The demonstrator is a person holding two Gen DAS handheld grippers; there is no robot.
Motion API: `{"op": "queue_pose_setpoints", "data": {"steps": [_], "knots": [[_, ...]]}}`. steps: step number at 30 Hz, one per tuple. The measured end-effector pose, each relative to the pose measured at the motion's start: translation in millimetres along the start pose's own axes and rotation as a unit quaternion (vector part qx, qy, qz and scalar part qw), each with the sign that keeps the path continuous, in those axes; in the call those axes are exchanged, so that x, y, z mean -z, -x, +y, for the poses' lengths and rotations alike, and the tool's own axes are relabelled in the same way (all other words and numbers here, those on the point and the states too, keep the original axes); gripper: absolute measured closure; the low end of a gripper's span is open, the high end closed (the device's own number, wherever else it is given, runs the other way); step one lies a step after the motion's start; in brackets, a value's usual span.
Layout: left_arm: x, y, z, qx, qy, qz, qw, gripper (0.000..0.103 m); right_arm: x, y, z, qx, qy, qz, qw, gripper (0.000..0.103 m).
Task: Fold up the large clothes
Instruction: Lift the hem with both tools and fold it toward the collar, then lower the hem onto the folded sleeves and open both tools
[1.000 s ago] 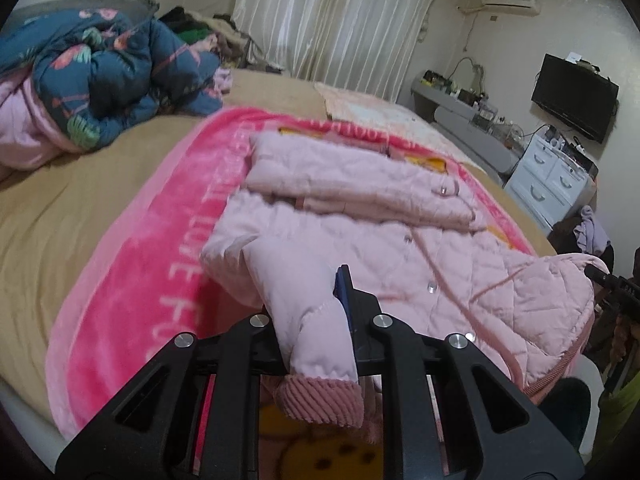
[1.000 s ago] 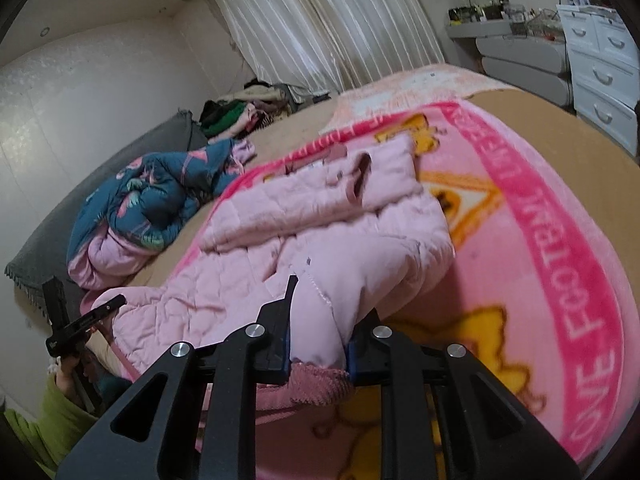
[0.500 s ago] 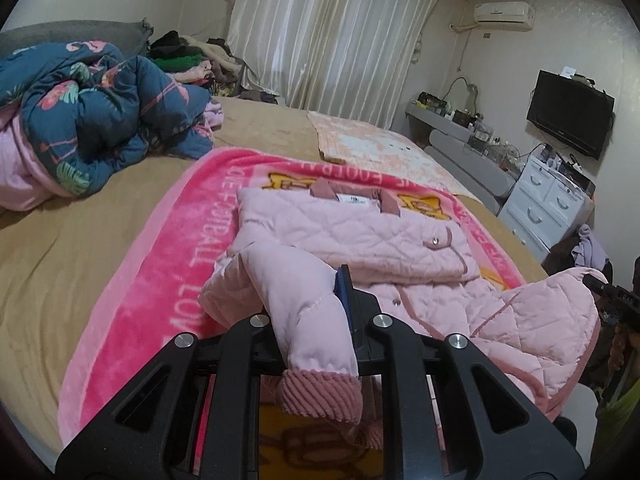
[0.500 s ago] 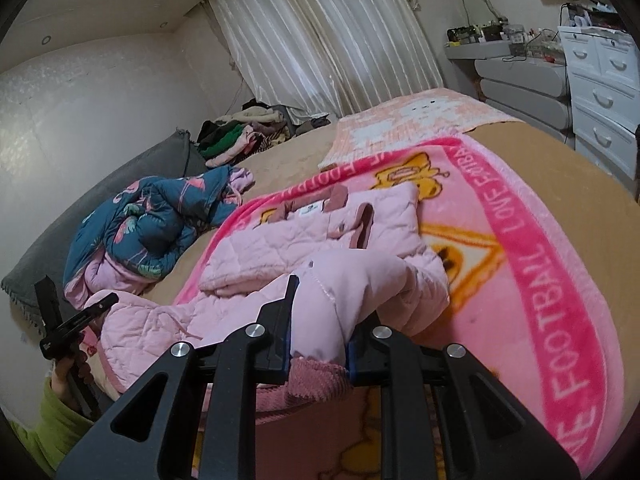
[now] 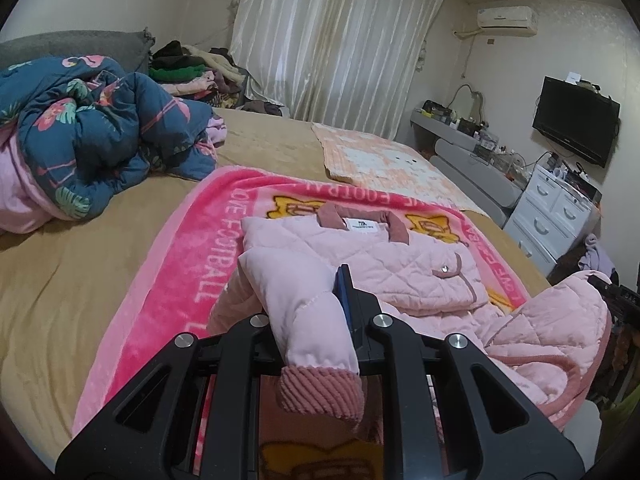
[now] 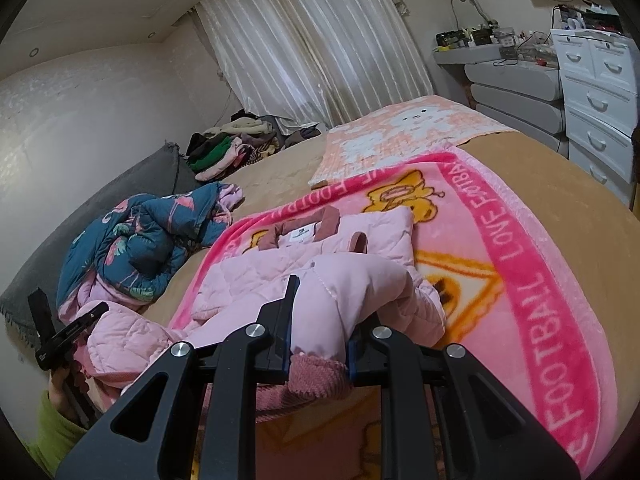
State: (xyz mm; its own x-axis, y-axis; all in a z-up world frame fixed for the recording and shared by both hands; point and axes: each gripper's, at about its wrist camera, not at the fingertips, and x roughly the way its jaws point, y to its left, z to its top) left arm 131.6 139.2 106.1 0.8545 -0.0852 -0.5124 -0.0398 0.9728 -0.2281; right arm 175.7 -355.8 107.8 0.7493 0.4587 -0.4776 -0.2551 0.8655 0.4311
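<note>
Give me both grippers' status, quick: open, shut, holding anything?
Left gripper: shut on the pink quilted jacket, gripping near a ribbed cuff.
Right gripper: shut on the same jacket, also near a cuff.

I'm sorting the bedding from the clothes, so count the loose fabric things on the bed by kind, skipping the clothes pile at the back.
Jackets: 1, the pink quilted jacket, each end clamped in a claw.
Blankets: 2, the pink football blanket and the peach blanket.
Comforters: 1, the blue flamingo comforter, bunched up.
Total: 4
</note>
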Motion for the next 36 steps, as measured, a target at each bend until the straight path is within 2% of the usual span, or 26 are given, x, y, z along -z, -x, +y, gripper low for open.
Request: {"op": "queue_pose_setpoints", "data": {"steps": [15,26,34,35,36], "knots": [[-36.9,-32.7,4.1,-0.015,0.001,-0.007,0.9999,0.093,-37.2,-34.3,-14.6,0.007,-0.027,-0.007,1.0,0.086],[-61.3,-96.8,13.5,-0.059,-0.007,0.015,0.9981,0.093,-69.2,-92.8,-44.7,-0.004,-0.073,0.013,0.997,0.084],[-64.9,-149.5,25.3,-0.084,-0.01,0.046,0.9953,0.093,-86.3,-136.5,-69.6,-0.041,-0.119,0.053,0.991,0.072],[-64.9,-154.8,26.1,-0.086,-0.01,0.049,0.995,0.093,-86.9,-141.3,-73.4,-0.048,-0.126,0.056,0.989,0.068],[-64.7,-161.1,27.3,-0.088,-0.011,0.053,0.9947,0.093,-87.8,-147.5,-77.4,-0.059,-0.135,0.061,0.987,0.059]]}}
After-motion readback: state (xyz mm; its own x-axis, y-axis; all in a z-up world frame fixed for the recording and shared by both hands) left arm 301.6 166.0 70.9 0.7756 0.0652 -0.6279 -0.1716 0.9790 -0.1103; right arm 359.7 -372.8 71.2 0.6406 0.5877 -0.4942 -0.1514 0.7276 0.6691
